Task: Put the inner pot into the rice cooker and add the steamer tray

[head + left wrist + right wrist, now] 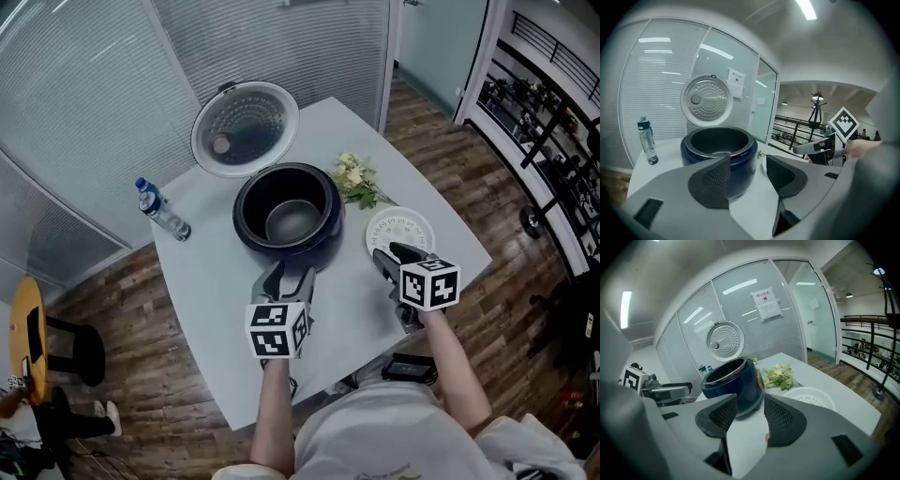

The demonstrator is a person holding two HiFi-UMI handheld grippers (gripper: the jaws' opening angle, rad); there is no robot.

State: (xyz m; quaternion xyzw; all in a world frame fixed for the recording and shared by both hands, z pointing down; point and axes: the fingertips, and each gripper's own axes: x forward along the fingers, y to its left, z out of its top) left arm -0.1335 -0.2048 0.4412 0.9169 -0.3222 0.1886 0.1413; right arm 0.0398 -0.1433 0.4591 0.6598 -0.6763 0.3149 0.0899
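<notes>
The dark blue rice cooker [321, 208] stands mid-table with its round lid [246, 128] swung open behind it. A dark pot with a grey bottom [292, 223] sits inside it. The white perforated steamer tray [400, 230] lies flat on the table right of the cooker. My left gripper [289, 275] hovers just in front of the cooker, open and empty. Over the near edge of the tray my right gripper [394, 253] is open and empty too. The cooker [719, 152] fills the left gripper view, and cooker [731, 380] and tray [811, 397] both show in the right gripper view.
A bunch of pale flowers [354, 180] lies behind the tray. At the table's left edge a water bottle [161, 211] stands. The white table [352, 309] is angular, with glass partitions behind it and wooden floor around it.
</notes>
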